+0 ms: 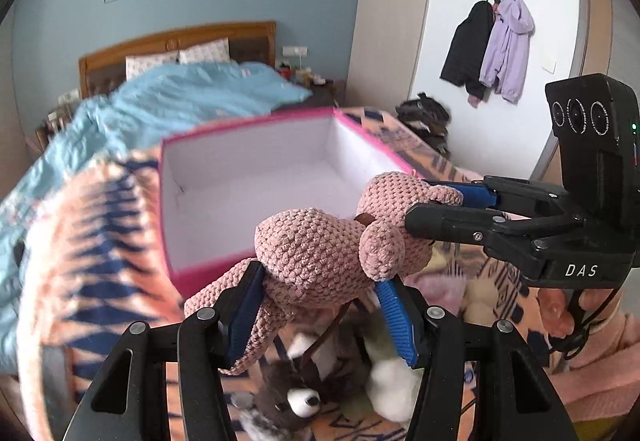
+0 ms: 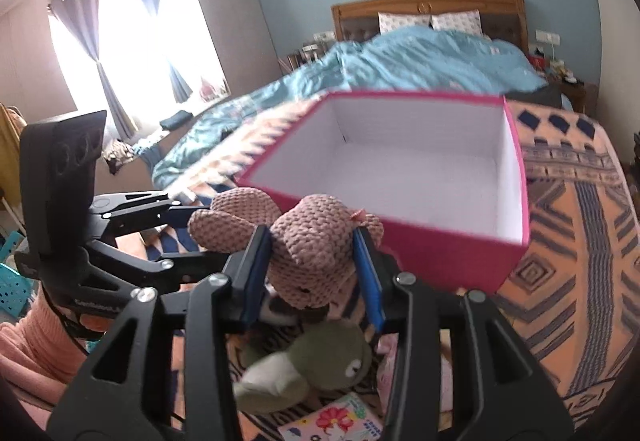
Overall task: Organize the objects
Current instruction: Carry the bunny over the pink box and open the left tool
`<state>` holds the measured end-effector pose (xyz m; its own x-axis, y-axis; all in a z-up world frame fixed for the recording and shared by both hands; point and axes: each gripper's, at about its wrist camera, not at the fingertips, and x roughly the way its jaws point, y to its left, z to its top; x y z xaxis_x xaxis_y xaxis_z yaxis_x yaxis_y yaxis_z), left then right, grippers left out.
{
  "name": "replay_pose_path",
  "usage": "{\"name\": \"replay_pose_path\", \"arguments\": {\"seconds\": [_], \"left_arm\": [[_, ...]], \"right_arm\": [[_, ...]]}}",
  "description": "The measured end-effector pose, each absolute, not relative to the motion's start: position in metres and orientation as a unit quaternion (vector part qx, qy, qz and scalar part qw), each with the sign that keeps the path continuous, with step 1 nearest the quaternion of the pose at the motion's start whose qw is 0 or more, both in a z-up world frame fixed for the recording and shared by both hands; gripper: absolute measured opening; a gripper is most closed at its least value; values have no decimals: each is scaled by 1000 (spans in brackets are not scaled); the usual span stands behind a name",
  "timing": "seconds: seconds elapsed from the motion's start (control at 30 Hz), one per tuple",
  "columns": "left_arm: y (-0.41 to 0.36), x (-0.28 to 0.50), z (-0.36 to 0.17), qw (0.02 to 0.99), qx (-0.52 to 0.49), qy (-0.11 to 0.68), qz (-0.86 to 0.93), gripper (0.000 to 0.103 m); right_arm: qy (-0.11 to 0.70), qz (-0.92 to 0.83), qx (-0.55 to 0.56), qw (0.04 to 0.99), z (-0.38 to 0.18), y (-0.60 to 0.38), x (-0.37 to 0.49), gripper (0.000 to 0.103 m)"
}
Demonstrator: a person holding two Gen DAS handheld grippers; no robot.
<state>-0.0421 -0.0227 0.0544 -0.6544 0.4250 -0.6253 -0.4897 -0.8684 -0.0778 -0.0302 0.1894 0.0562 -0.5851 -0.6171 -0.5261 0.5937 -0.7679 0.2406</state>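
A pink crocheted plush toy [image 1: 320,253] hangs in the air just in front of an open pink box [image 1: 188,273] with a white, empty inside. My left gripper [image 1: 320,305] is shut on the toy's body. My right gripper [image 1: 444,213] comes in from the right and is shut on the toy's head end. In the right wrist view the same toy [image 2: 316,245] sits between my right gripper's [image 2: 316,273] blue pads, the left gripper [image 2: 208,225] holds its other end, and the box [image 2: 448,253] stands just beyond.
Both views show an orange patterned blanket [image 2: 580,241] on a bed with a blue duvet [image 1: 192,93] behind. Below the toy lie a green plush [image 2: 320,357], a brown and white plush [image 1: 296,397], a white plush [image 1: 392,385] and a flowered booklet [image 2: 340,421].
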Motion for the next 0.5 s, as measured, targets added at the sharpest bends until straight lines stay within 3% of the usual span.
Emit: {"name": "replay_pose_path", "arguments": {"seconds": [0.27,0.5], "left_arm": [[-8,-91,92,226,-311,72,920,58],[1,-146,69,217,-352,78,907,59]], "right_arm": [[-36,-903,262,338,93,189,-68,46],[-70,-892,300,331,80,191,-124,47]]}}
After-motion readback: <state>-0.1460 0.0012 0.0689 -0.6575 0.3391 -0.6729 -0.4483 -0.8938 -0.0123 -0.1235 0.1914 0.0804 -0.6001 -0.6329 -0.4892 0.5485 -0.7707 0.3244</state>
